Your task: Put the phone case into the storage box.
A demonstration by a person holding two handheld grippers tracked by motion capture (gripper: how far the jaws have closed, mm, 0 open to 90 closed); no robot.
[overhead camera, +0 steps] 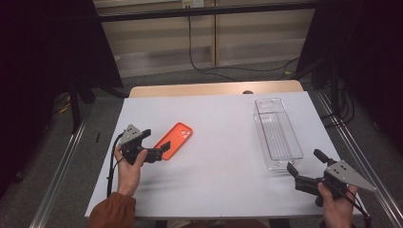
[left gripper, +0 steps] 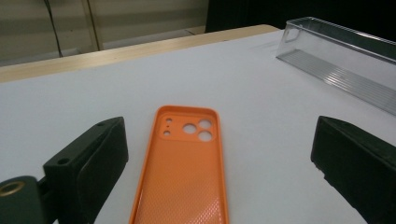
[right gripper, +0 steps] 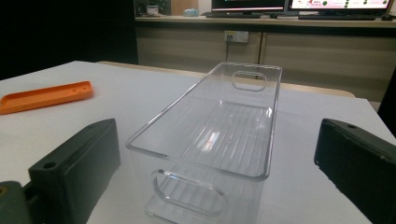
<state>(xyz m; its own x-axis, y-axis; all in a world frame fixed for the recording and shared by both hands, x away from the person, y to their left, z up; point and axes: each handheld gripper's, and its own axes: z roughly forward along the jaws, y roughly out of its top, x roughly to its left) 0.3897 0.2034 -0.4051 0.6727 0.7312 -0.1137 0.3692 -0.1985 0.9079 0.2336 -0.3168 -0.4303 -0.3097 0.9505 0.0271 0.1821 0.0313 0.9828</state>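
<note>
Looking down on the white table, we see the orange phone case lying flat, inner side up, on its left half; our left gripper sits at the case's near end with its jaws spread wide, one to each side of the case and touching nothing; the clear plastic bin stands upright well apart on the right half, one short end toward us; our right gripper rests just before that end, its jaws also wide apart and holding nothing.
</note>
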